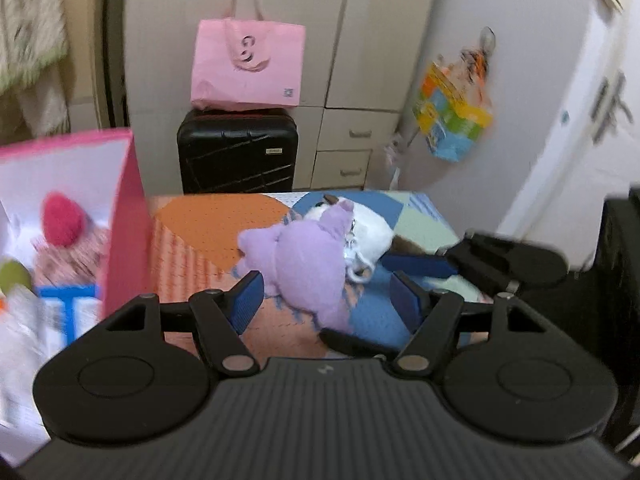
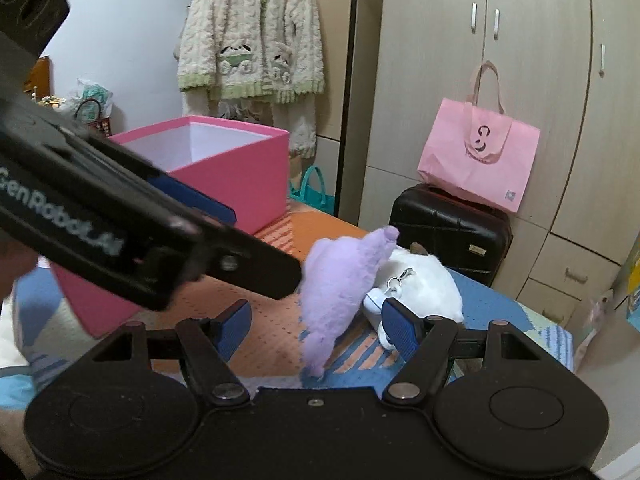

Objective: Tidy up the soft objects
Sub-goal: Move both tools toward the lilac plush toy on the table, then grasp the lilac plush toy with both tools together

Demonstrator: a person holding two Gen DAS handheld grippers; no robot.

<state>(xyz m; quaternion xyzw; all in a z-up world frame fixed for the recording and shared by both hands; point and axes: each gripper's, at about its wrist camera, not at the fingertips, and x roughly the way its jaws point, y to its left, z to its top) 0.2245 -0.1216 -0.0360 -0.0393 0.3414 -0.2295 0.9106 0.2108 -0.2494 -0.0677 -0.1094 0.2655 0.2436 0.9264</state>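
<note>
1. The purple plush toy (image 1: pixel 304 260) lies on the patterned bedspread (image 1: pixel 208 220), straight ahead of the left gripper (image 1: pixel 326 296) and partly between its spread blue pads, neither of which touches it. A white plush toy (image 1: pixel 372 236) lies against its far side, with a small metal clip (image 2: pixel 400 278) where the two meet.

2. The right gripper (image 2: pixel 316 328) is also spread wide and holds nothing. The purple toy sits just ahead of its gap, the white one beyond its right pad.

3. The step in hand looks like picking up the purple toy. It would go best with one gripper centred over the thickest part of the body and closed on a deep fold of fur, not on a thin limb that could slip out.

4. The clip may link the two toys, though I cannot tell. A slow lift would show whether the white one drags along.

5. The pink box (image 2: pixel 224 168) stands open to the left of both grippers and already holds some soft things, among them a pink fuzzy ball (image 1: pixel 62 220). It is the likely destination, so the toy must clear its near wall.

6. The two grippers are close together; the left one crosses the right wrist view, so only one should reach in.

7. Readable writing: "GenRobot.AI" on the left gripper's side. The pink tote bag (image 2: pixel 480 160) on the black suitcase (image 2: pixel 452 228) shows a logo I cannot read.
</note>
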